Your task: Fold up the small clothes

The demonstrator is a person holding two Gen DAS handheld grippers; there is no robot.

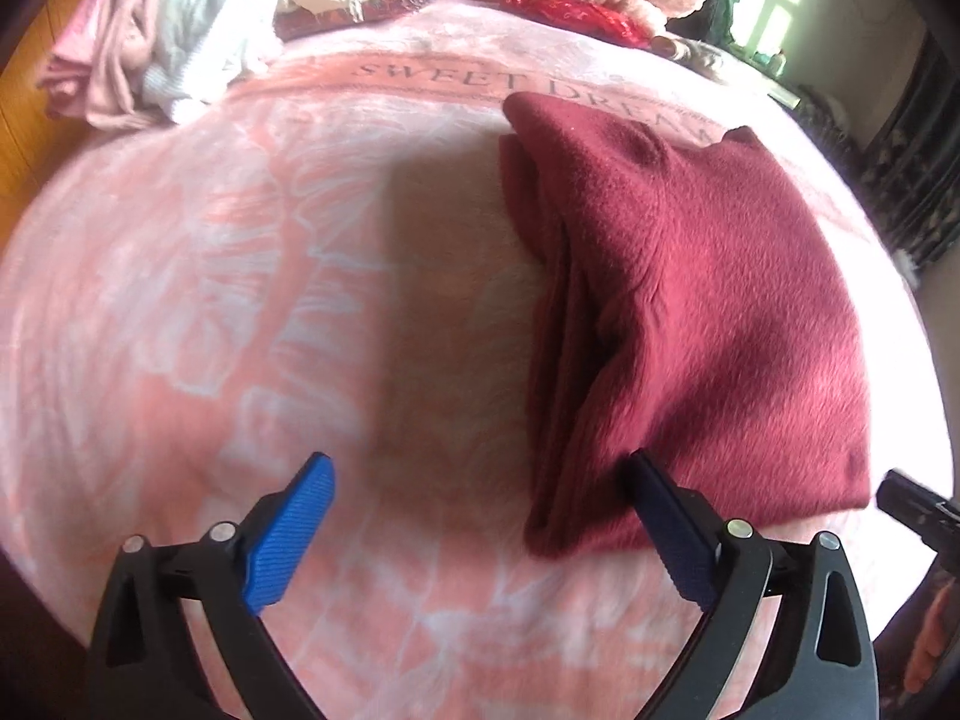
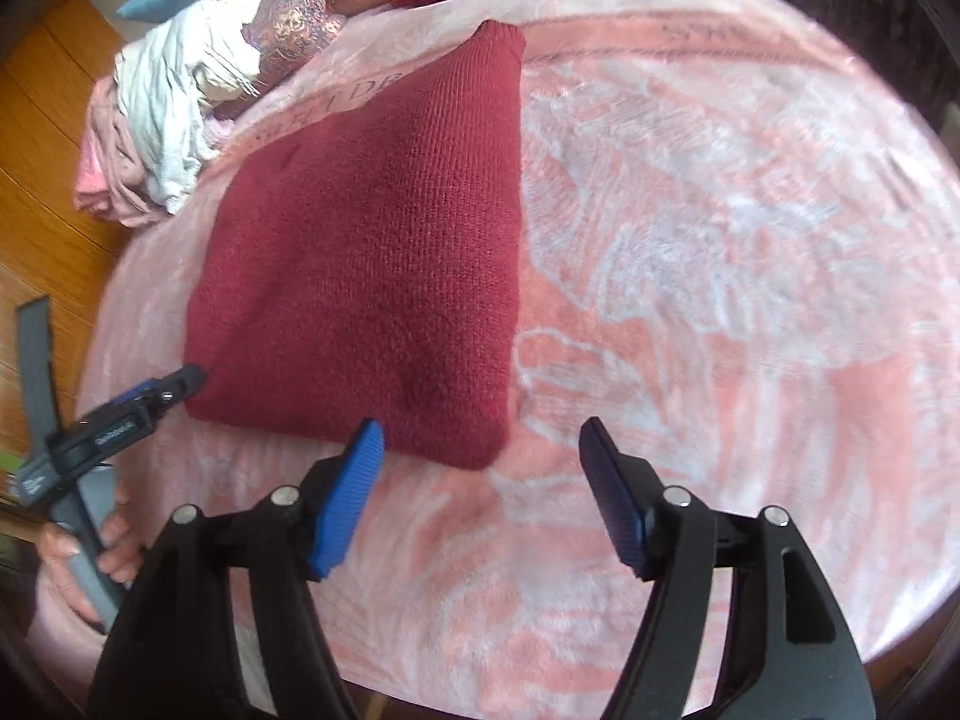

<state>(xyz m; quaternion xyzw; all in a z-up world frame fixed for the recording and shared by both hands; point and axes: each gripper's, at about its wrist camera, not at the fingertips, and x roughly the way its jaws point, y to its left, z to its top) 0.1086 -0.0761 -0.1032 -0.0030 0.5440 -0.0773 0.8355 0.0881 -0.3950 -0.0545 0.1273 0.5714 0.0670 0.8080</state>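
A dark red knitted garment point(image 1: 708, 312) lies folded into a thick rectangle on the pink blanket point(image 1: 240, 276). My left gripper point(image 1: 480, 468) stands wide open at the garment's near left corner, its right finger beside the folded edges, nothing between the pads. In the right wrist view the same garment point(image 2: 372, 252) lies left of centre. My right gripper point(image 2: 480, 432) is open just in front of its near right corner, with nothing gripped. The left gripper point(image 2: 180, 384) shows there too, at the garment's left corner, held by a hand point(image 2: 90, 558).
A heap of pale and pink clothes point(image 1: 156, 42) sits at the blanket's far left edge, with patterned cushions point(image 2: 300, 18) and a red shiny item point(image 1: 570, 12) behind. Wooden floor point(image 2: 42, 192) lies past the left edge. Bare blanket point(image 2: 720, 240) stretches to the right of the garment.
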